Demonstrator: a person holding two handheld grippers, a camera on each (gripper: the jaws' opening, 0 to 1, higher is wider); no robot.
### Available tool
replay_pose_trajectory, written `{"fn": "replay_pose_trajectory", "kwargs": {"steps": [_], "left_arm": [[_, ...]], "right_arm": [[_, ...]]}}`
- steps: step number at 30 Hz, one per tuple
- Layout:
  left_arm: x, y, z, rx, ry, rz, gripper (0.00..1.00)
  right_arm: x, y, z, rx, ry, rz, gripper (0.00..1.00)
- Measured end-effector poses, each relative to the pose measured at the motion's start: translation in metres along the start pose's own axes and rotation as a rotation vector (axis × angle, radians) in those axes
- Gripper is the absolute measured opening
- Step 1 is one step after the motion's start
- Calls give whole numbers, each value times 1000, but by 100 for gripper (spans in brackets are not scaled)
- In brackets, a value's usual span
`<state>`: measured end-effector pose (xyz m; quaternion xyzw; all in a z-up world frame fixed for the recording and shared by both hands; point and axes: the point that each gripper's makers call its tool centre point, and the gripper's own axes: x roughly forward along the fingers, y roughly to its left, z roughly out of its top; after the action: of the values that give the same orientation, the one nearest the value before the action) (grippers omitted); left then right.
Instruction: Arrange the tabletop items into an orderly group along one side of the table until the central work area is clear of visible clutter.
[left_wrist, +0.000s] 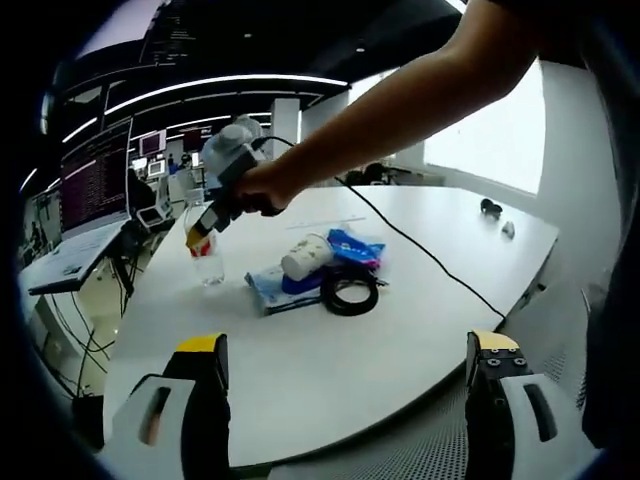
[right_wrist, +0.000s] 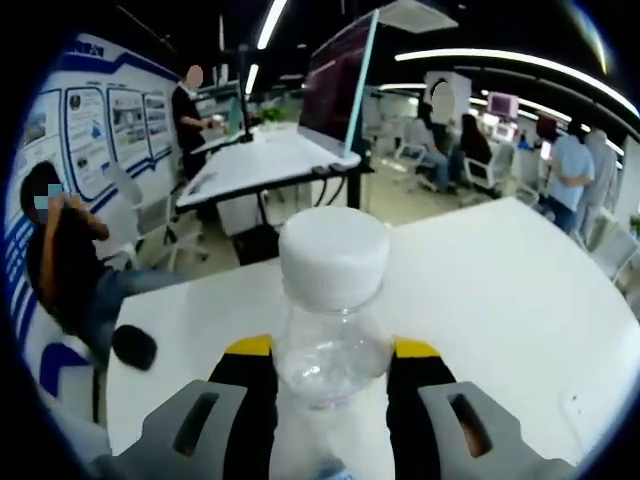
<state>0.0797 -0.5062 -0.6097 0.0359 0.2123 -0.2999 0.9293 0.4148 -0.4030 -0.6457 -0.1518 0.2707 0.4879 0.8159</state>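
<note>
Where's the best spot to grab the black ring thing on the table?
Probably the near edge of the black ring, coming straight down from above. It lies flat, so one jaw could go inside its open hole and one outside. The blue packet and paper cup crowd its far side.

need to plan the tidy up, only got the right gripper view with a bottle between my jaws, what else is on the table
Observer: In the left gripper view a small pile sits mid-table: a white cup on its side, a blue packet and a black ring.
Operator: is the bottle near that pile
Observer: The bottle stands upright apart from the pile, nearer the table edge, with the right tool closed around it.
Operator: and my left tool
Observer: The left tool is open and holds nothing, low at the near edge.
</note>
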Motion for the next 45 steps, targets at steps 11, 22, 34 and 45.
{"fn": "replay_pose_trajectory", "kwargs": {"steps": [11, 22, 34, 45], "left_arm": [[0, 3, 1, -19, -1, 3, 98], [-1, 4, 2, -38, -4, -9, 98], [-2, 5, 2, -61, -6, -7, 97], [-1, 2, 0, -47, 5, -10, 96]], "right_arm": [[18, -10, 7, -62, -4, -24, 39], [28, -18, 12, -64, -31, -14, 39], [30, -29, 13, -69, -67, 7, 39], [31, -31, 13, -57, -82, 10, 40]]}}
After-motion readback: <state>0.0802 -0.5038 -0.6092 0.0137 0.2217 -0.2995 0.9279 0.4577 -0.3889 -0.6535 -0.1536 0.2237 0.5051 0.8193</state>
